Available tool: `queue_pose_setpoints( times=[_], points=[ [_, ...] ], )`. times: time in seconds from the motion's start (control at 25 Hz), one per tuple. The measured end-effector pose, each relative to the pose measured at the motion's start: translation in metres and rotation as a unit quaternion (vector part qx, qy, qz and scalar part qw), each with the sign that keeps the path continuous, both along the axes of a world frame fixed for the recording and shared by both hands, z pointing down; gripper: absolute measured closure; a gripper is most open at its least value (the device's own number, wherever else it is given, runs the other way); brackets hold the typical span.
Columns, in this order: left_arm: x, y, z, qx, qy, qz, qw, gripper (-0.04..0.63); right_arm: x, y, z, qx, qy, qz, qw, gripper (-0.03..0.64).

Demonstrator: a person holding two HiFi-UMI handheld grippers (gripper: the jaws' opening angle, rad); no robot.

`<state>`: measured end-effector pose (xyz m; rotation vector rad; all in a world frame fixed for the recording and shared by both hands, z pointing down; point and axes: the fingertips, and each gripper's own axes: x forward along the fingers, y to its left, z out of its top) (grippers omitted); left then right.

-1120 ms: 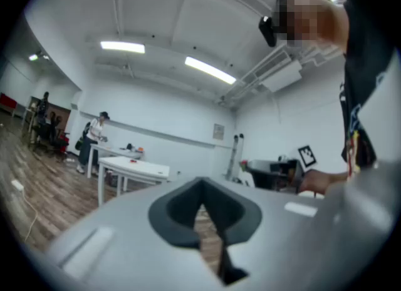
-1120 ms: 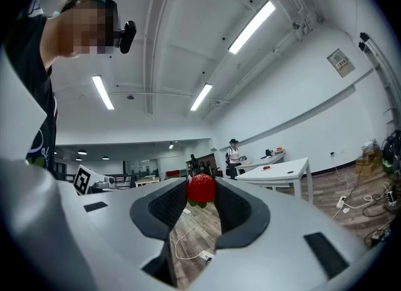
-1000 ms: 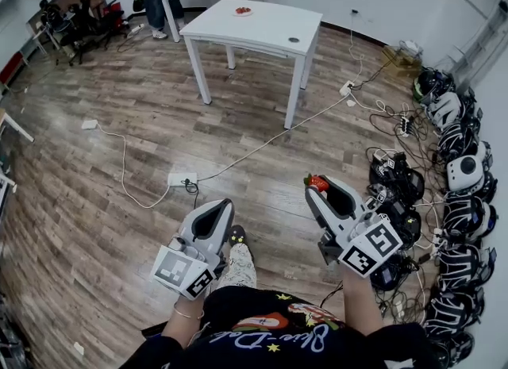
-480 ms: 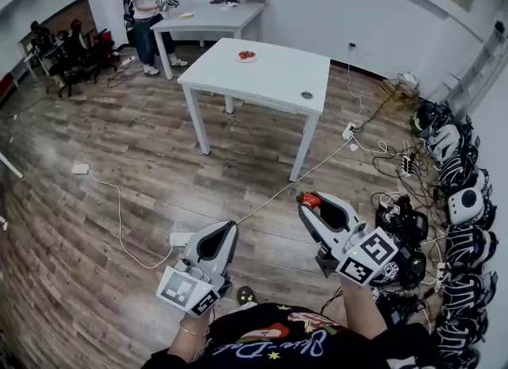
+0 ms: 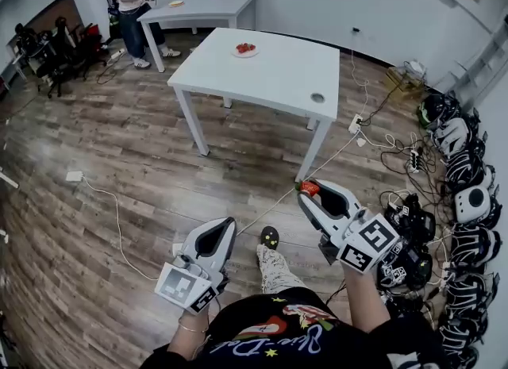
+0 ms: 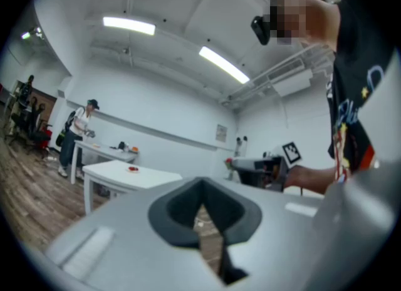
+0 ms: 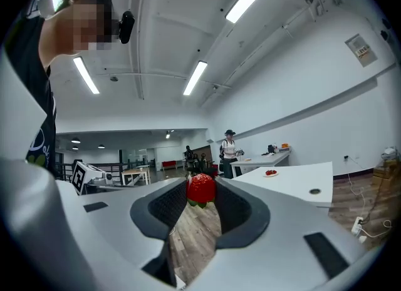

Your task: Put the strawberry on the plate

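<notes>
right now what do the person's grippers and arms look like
Both the left gripper and the right gripper are pale grey wedge-shaped shells with dark padded openings, each carrying a white cube with black square markers. The person wears a black top with colourful print and a thin bracelet.

Red strawberry [image 7: 201,189], white table [image 5: 274,70] and plate [image 5: 244,52], brown wood-grain floor [image 5: 119,161], black-and-white square-patterned marker cube [image 5: 365,247]
</notes>
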<state>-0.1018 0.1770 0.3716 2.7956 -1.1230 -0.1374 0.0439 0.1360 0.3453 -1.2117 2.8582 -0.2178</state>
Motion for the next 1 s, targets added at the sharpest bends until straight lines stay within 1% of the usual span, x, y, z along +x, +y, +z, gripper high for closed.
queue_pose_setpoints(
  times=[0.2, 0.36, 0.44, 0.56, 0.72, 0.84, 1.0],
  points=[
    [-0.002, -0.11, -0.001, 0.002, -0.017, -0.02, 0.9997, 0.597, 0.009, -0.121, -0.003, 0.008, -0.011, -0.005, 1.0, 0.471],
    [0.002, -0.206, -0.016, 0.02, -0.02, -0.042, 0.9987, 0.597, 0.011, -0.218, -0.01, 0.011, -0.016, -0.027, 0.999, 0.471],
    [0.01, -0.246, -0.019, 0.026, -0.014, -0.048, 0.9984, 0.597, 0.013, -0.259, -0.01, 0.009, -0.017, -0.042, 0.999, 0.471],
    [0.021, -0.293, -0.015, 0.015, 0.006, -0.044, 0.9989, 0.597, 0.016, -0.313, -0.006, 0.006, -0.007, -0.054, 0.998, 0.471],
    [0.016, -0.353, -0.006, -0.004, -0.007, -0.045, 0.999, 0.597, 0.007, -0.375, 0.0, -0.008, -0.014, -0.058, 0.998, 0.471],
    [0.013, -0.405, -0.003, 0.001, -0.003, -0.042, 0.9991, 0.597, 0.002, -0.421, 0.009, -0.013, -0.006, -0.057, 0.998, 0.471],
    [0.014, -0.49, -0.001, 0.01, 0.005, -0.018, 0.9998, 0.597, -0.001, -0.501, 0.019, -0.018, 0.013, -0.042, 0.999, 0.471]
  ],
)
